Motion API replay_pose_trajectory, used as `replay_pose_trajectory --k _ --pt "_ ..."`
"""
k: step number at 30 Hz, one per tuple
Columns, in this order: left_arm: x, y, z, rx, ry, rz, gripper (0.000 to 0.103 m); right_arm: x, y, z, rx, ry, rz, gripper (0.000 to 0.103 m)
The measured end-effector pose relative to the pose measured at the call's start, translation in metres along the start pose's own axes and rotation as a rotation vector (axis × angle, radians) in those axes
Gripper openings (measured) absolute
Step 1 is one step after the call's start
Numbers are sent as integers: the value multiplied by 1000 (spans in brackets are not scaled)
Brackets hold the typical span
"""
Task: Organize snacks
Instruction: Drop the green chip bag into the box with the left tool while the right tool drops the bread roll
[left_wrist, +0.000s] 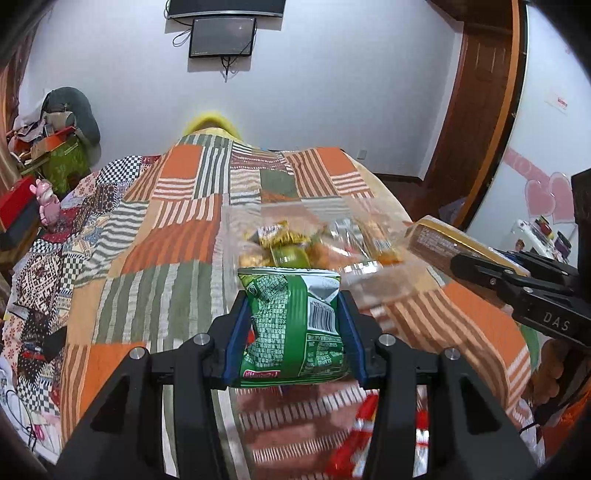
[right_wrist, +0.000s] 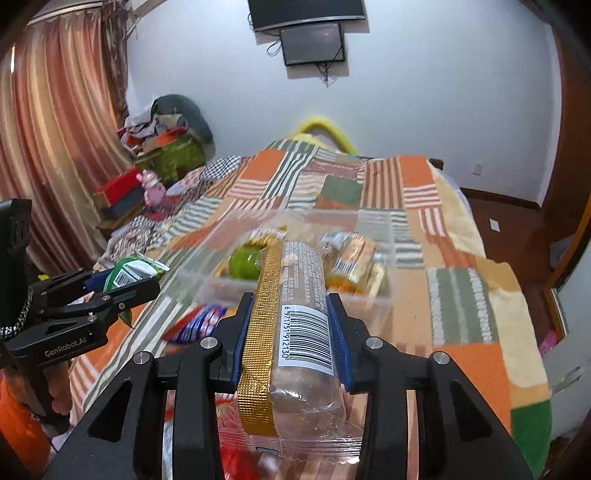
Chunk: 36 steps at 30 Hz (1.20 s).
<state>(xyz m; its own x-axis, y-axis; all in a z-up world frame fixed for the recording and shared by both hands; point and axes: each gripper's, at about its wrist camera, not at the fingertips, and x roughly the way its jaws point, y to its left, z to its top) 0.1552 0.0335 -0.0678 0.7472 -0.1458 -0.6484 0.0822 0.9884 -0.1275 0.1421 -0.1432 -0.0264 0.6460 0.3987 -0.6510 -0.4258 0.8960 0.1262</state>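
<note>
A patchwork blanket covers the bed, beside a pink toy, perhaps a pig.

Bed with patchwork blanket, clear snack tub on it (part filled), red-blue packets beside

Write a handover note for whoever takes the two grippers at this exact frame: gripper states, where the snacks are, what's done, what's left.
Left gripper: shut on the green snack bag, held above the bed.
Right gripper: shut on the gold-edged clear packet, also held up.
Clear plastic bin sits on the patchwork blanket ahead of both; it already holds several snacks, including a green round item.
Left: both held packs are not yet in the bin; red-wrapped snacks lie loose on the blanket before it.
</note>
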Motion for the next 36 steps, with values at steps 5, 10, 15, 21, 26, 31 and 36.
replay_pose_trajectory --k 5,10,15,21,26,31,36 --pt "24 -1 21 19 7 7 46 15 -9 19 11 -23 -13 35" --pt "49 4 34 26 16 14 46 33 -11 34 10 -25 -16 35" --pt "77 10 46 8 41 10 46 56 -12 43 4 -10 -18 35" --pt "108 17 54 -9 78 14 46 90 -14 48 6 49 -6 35" --pt "132 23 57 -37 112 13 46 113 -19 45 0 99 -21 35" --pt "138 20 58 -32 110 16 48 123 -25 40 17 137 -13 36" --pt "132 14 56 -20 109 11 61 107 -27 41 14 104 -26 40"
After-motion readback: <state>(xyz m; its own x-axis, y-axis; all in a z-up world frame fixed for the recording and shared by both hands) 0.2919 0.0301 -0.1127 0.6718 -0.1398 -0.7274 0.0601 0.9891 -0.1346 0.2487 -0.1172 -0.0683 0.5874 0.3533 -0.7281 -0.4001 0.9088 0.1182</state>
